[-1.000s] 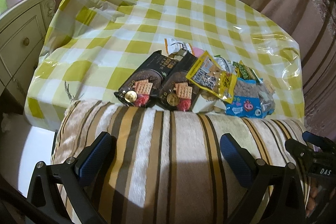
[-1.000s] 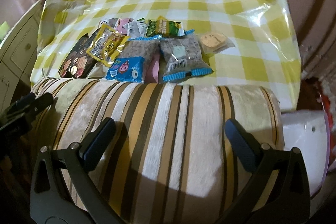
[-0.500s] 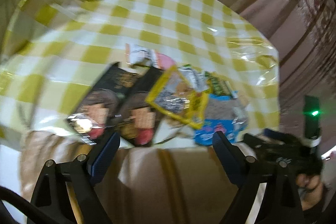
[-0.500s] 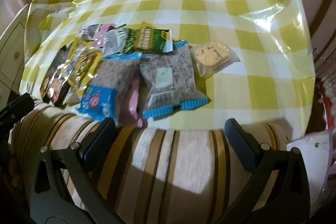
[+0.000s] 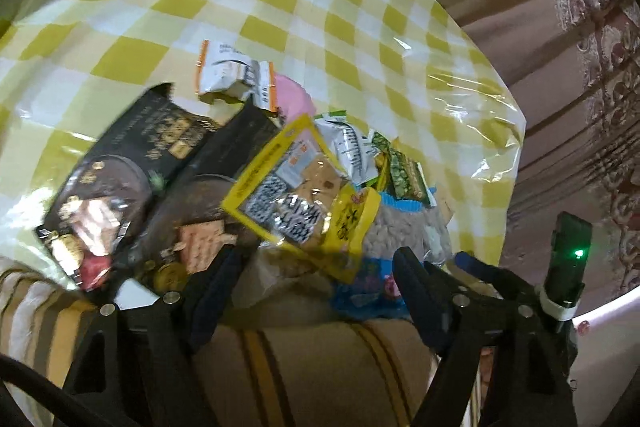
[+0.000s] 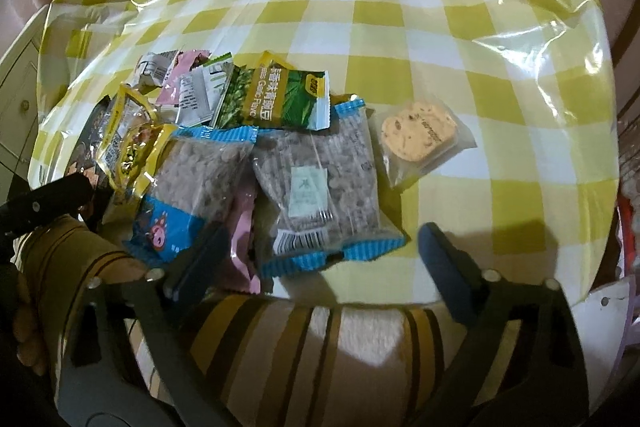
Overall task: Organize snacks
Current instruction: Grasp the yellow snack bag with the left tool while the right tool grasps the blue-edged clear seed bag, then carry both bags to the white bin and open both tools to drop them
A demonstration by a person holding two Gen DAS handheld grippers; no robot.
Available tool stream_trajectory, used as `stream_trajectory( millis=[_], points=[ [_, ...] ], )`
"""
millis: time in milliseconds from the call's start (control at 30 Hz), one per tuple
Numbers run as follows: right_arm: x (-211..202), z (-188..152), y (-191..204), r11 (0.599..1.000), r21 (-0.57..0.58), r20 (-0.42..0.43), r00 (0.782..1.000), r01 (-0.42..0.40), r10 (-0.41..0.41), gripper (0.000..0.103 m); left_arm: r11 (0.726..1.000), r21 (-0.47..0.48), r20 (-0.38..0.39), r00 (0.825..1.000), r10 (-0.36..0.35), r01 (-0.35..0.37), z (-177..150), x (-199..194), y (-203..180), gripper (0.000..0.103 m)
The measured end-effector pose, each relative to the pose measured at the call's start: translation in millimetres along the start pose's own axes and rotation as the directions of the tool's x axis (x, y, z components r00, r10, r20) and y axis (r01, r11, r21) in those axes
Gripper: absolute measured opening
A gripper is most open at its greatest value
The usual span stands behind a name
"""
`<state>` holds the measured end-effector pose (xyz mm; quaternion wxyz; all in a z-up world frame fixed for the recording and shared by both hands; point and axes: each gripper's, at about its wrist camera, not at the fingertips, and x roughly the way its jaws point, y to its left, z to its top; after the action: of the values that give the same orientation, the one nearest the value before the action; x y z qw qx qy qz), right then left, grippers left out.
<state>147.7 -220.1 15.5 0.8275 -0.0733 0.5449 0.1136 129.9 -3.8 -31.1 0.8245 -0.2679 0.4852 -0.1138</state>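
Both claws have come forward over the striped cushion toward the snack pile since a second ago, and their jaws have just been narrowing, with nothing gripped. In the left wrist view the left claw (image 5: pixel 316 271) stands partly open above the near edge of the pile: its left finger lies over the second black cracker pack (image 5: pixel 208 183), and a yellow-edged snack bag (image 5: pixel 304 195) sits just past the gap, no pad pressing on it. At 10 o'clock from that bag lies another black cracker pack (image 5: pixel 120 163), and at 12 o'clock a small white-and-orange packet (image 5: pixel 234 71) with a pink packet (image 5: pixel 294 99) beside it. In the right wrist view the right claw (image 6: pixel 320 255) is wide open and empty, the blue-edged clear bag of brown bits (image 6: pixel 320 179) lying between its fingers and ahead of them without touching the pads. A second blue-edged bag with a cartoon figure (image 6: pixel 188 187) lies at 9 o'clock from it, a green pea packet (image 6: pixel 276 99) at 12 o'clock, and a single wrapped biscuit (image 6: pixel 420 135) at 2 o'clock, apart from the pile. Everything rests on the surface under a yellow checked cloth (image 6: pixel 400 7) with clear plastic. The striped cushion (image 6: pixel 320 339) fills the near foreground, and brown curtains (image 5: pixel 560 27) hang behind.
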Motion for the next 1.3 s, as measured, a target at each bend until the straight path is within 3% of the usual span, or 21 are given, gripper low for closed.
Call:
stream_trajectory(
  millis=[133, 300, 467, 567, 633, 700, 767, 1300],
  points=[
    [6.9, 3.3, -2.2, 1.0, 0.011, -0.013, 1.0, -0.014, 0.014, 0.089, 0.999, -0.039, -0.038, 0.999, -0.029, 0.027, 3.5, 13.0, 3.2, 0.072],
    [12.7, 9.5, -2.7, 1.0, 0.013, -0.008, 1.0, -0.024, 0.024, 0.089, 0.988, -0.127, -0.003, 0.996, -0.09, 0.089, 11.3, 16.8, 12.9, 0.071],
    [17.4, 13.9, -7.6, 0.998, 0.042, -0.005, 0.999, -0.046, 0.047, 0.083, 0.984, -0.155, 0.016, 0.996, -0.086, 0.088, 20.2, 24.0, 14.8, 0.064],
    [21.3, 16.7, -9.3, 0.997, 0.053, -0.005, 0.998, -0.058, 0.058, 0.077, 0.989, -0.135, 0.011, 0.998, -0.061, 0.062, 25.7, 32.2, 10.9, 0.051],
    [22.5, 18.8, -8.7, 0.996, 0.051, -0.001, 0.998, -0.067, 0.067, 0.069, 0.99, -0.12, 0.009, 0.997, -0.078, 0.079, 27.8, 37.2, 8.0, 0.036],
    [24.3, 20.0, -7.5, 0.997, 0.046, -0.004, 0.998, -0.061, 0.061, 0.065, 0.992, -0.103, 0.025, 0.997, -0.072, 0.074, 27.0, 35.1, 4.9, 0.033],
    [22.7, 18.9, -6.4, 0.997, 0.043, 0.005, 0.998, -0.066, 0.066, 0.06, 0.994, -0.081, 0.041, 0.997, -0.073, 0.076, 24.6, 30.4, 1.2, 0.023],
    [-14.1, -5.1, -21.4, 0.989, 0.1, 0.104, 0.99, -0.11, 0.1, 0.057, 0.996, -0.028, 0.148, 0.986, -0.076, 0.081, 11.1, 4.0, -9.7, 0.017]
  ],
)
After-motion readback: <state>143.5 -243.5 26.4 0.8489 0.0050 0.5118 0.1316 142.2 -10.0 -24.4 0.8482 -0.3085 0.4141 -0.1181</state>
